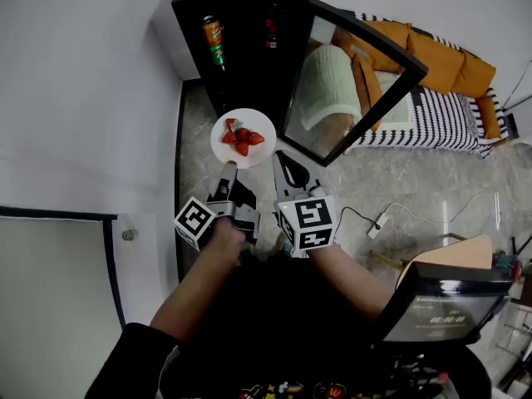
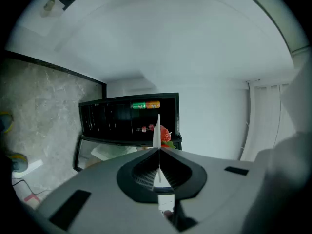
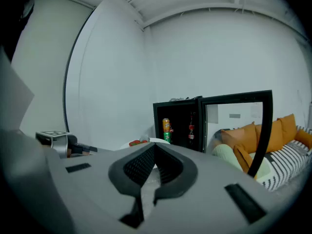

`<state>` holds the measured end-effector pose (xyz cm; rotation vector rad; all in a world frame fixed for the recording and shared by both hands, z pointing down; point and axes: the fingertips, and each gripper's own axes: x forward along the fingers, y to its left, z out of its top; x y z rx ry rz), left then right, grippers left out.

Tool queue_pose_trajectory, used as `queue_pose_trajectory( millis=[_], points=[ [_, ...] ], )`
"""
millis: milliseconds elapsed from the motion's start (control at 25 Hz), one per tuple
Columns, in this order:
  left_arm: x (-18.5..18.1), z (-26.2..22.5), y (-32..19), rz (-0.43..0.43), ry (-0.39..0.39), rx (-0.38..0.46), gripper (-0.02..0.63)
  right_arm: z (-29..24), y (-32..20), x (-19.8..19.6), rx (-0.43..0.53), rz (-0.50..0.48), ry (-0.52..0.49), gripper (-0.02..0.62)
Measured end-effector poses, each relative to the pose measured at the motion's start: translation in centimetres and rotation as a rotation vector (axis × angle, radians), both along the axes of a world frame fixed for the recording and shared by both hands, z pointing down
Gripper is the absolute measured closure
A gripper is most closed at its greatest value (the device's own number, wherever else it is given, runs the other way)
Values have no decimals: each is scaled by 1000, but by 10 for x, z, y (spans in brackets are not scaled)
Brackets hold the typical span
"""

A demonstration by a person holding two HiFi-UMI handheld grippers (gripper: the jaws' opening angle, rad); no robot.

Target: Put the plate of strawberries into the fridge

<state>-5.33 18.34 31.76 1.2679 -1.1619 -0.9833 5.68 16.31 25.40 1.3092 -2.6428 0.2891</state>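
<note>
A white plate (image 1: pixel 243 137) with several red strawberries (image 1: pixel 242 138) hangs in front of the open black mini fridge (image 1: pixel 241 48). My left gripper (image 1: pixel 229 169) is shut on the plate's near rim. In the left gripper view the plate (image 2: pixel 157 130) shows edge-on between the jaws, with strawberries (image 2: pixel 165 134) to its right and the fridge (image 2: pixel 112 121) behind. My right gripper (image 1: pixel 283 168) hovers just right of the plate, shut and empty. Its own view shows the plate (image 3: pixel 157 141) past the jaw tips and the fridge (image 3: pixel 178 123) beyond.
The fridge's glass door (image 1: pixel 366 81) swings open to the right. Inside stand an orange and green can (image 1: pixel 214 42) and a red bottle (image 1: pixel 271 32). A white wall runs on the left. A sofa with orange cushions (image 1: pixel 440 56) and a floor cable (image 1: pixel 376 223) lie to the right.
</note>
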Motion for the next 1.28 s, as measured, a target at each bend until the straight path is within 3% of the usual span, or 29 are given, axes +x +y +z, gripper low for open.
queue_pose_trajectory(
  millis=[920,1280],
  points=[
    [48,4,9,-87,-6,25,597,-6,2,53,61,-60,-31,591],
    [41,5,-2,-100,-11,15,597,-9,-6,48,60,-89,-41,591]
  ],
)
